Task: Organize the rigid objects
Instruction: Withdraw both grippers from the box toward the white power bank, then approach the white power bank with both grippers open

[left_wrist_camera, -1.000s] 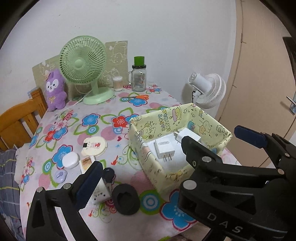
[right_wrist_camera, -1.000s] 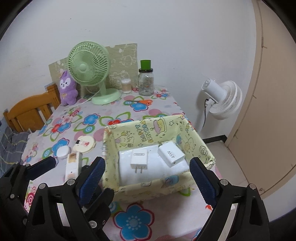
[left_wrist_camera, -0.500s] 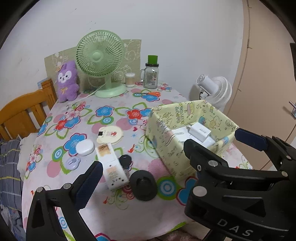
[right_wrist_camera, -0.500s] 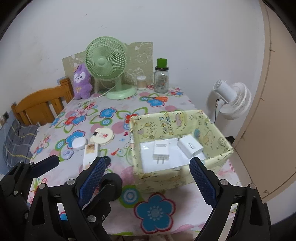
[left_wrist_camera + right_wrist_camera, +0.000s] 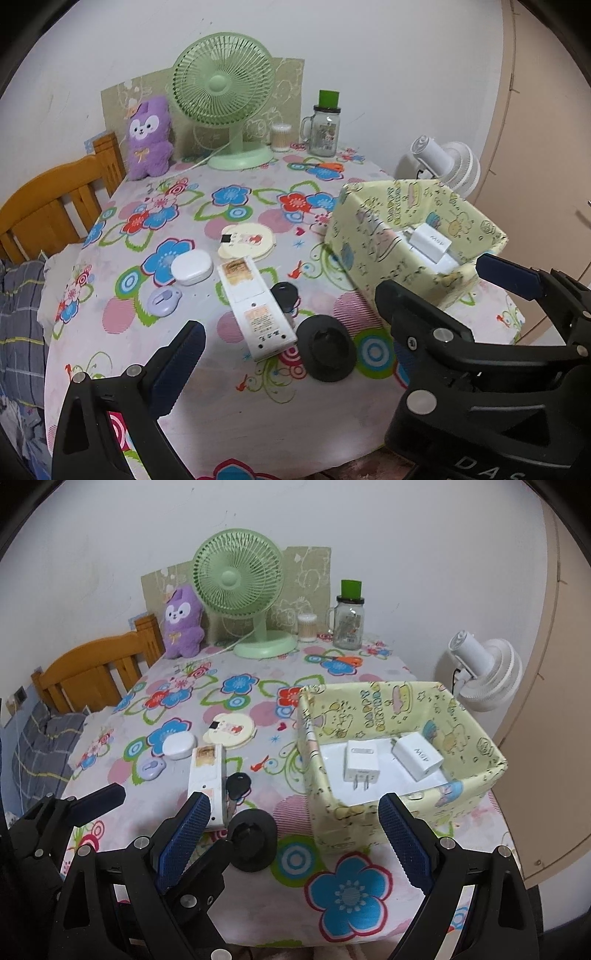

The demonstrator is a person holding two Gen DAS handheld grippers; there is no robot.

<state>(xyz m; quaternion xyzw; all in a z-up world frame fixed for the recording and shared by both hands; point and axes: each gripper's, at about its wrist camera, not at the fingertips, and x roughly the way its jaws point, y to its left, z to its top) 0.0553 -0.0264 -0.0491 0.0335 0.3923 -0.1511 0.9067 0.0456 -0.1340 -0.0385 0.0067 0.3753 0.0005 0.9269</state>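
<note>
The worktop (image 5: 258, 686), covered in a flowered cloth, carries everything, with a green fan (image 5: 239, 579) at its far edge beside a purple plush toy (image 5: 183, 622) and a glass jar with a green lid (image 5: 349, 622). On the right side stands a yellow patterned box (image 5: 391, 701) holding two white chargers (image 5: 361, 762) that lie side by side on white paper. Both grippers hover over the near edge holding nothing: the left gripper (image 5: 343, 317) has its fingers spread wide, and the right gripper (image 5: 295, 834) likewise has its fingers wide apart. Left of the box, loose on the cloth, lie a white remote (image 5: 255, 306), a cream round disc (image 5: 246, 240), a black round mount (image 5: 327, 349), a white oval case (image 5: 192, 267), a black key fob (image 5: 285, 295) touching the remote's side, and a small lilac tag (image 5: 163, 300).
</note>
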